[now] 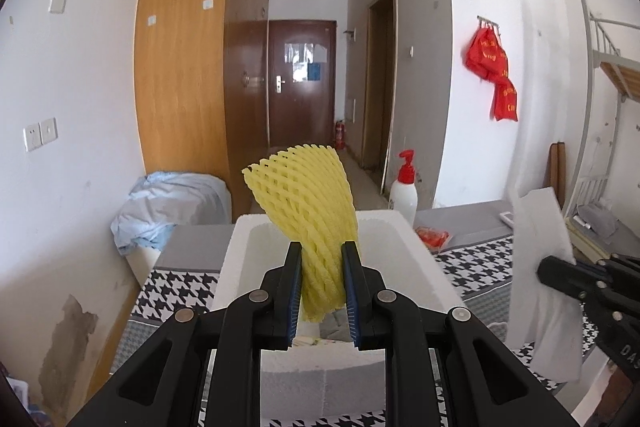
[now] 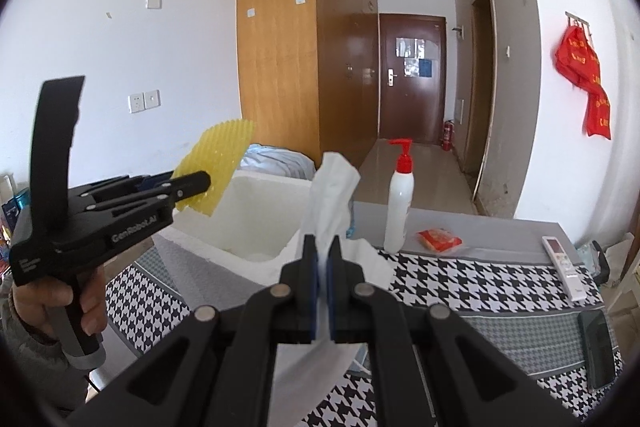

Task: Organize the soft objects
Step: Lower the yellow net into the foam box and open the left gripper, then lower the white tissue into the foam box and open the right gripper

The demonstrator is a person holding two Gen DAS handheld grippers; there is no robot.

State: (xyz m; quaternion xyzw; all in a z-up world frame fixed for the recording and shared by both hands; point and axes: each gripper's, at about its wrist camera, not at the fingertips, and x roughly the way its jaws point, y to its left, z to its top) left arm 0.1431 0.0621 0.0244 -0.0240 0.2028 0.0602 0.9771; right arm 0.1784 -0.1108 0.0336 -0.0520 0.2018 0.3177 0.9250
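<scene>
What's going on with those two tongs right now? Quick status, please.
Left tongs shut on yellow foam net, above white foam box. Right tongs shut on white foam sheet. Nothing blocking.

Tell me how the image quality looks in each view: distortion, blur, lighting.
Left wrist view: strong fisheye bending of the walls and wardrobe, dark corners; the left tongs and yellow foam net are sharp, while the white foam sheet at the right looks slightly smeared. Right wrist view: the same curving, even daylight, soft glare on the hallway floor.
</scene>
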